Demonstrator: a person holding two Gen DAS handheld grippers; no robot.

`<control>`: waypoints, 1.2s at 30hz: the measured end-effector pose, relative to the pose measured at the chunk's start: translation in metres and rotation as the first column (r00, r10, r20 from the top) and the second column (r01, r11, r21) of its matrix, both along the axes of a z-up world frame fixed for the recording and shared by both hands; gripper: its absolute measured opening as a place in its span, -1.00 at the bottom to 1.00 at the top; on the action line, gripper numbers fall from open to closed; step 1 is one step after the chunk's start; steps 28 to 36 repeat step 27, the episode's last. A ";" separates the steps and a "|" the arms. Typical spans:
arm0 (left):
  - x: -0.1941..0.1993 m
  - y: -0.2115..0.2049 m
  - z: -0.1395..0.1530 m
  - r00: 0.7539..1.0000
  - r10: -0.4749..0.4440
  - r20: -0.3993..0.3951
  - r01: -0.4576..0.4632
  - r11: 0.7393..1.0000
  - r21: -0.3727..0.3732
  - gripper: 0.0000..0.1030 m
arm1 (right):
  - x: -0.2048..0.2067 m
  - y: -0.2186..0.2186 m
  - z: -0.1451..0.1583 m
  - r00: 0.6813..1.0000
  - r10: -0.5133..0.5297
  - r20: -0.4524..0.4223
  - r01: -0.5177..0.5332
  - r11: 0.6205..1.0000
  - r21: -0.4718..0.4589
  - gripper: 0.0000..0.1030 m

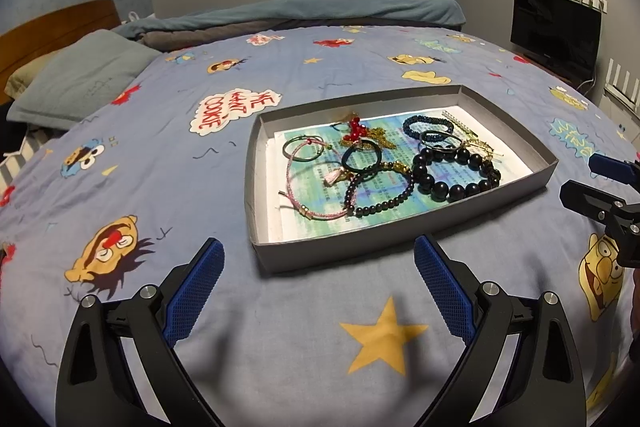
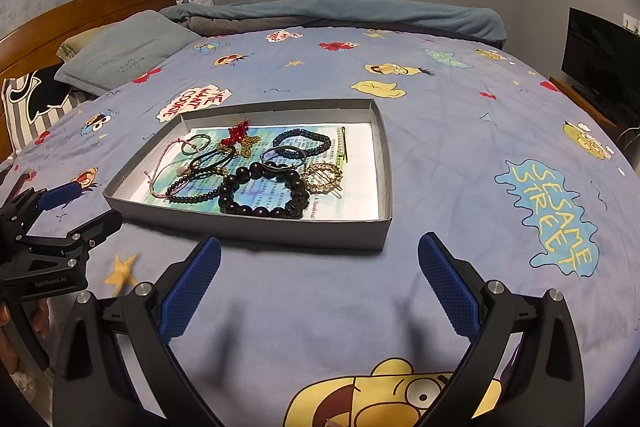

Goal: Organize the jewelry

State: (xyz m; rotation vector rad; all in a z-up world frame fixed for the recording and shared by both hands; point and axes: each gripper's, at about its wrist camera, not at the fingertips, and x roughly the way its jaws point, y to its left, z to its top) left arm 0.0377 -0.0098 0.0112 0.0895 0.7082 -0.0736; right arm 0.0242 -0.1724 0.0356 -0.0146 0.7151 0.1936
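The left gripper [image 1: 316, 267] hangs over the bed [image 1: 160, 163] with its blue fingers wide apart and nothing in them. Just ahead of it sits one gray tray [image 1: 256, 163] holding a pile of bracelets [image 1: 456, 171], too tangled to count. The right gripper [image 2: 320, 267] is also spread wide and empty, with the tray just ahead. One pillow [image 2: 120, 55] lies far off to its left.

The blue bedspread [image 2: 440, 115] carries a speech-bubble patch reading "ME WANT COOKIE" [image 1: 236, 111] and a blue splash patch reading "SESAME STREET" [image 2: 554, 217]; the left gripper [image 2: 80, 211] bears "GenRobot.AI" on its black body; print on the paper lining the tray [image 2: 280, 227] is too small to read
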 end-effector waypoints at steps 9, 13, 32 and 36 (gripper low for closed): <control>0.000 -0.001 -0.001 1.000 0.000 0.002 0.000 1.000 0.000 0.85 | 0.000 -0.001 -0.002 1.000 0.000 -0.003 0.000 1.000 -0.002 0.90; 0.000 0.002 -0.001 1.000 0.002 0.013 -0.002 1.000 0.008 0.85 | 0.000 -0.001 -0.004 1.000 0.000 -0.007 0.000 1.000 -0.003 0.90; 0.009 0.026 -0.001 0.999 0.042 0.018 -0.043 0.999 0.023 0.86 | 0.011 -0.018 -0.013 0.999 -0.045 0.027 0.046 0.999 -0.017 0.89; 0.009 0.026 -0.001 0.999 0.042 0.018 -0.043 0.999 0.023 0.86 | 0.011 -0.018 -0.013 0.999 -0.045 0.027 0.046 0.999 -0.017 0.89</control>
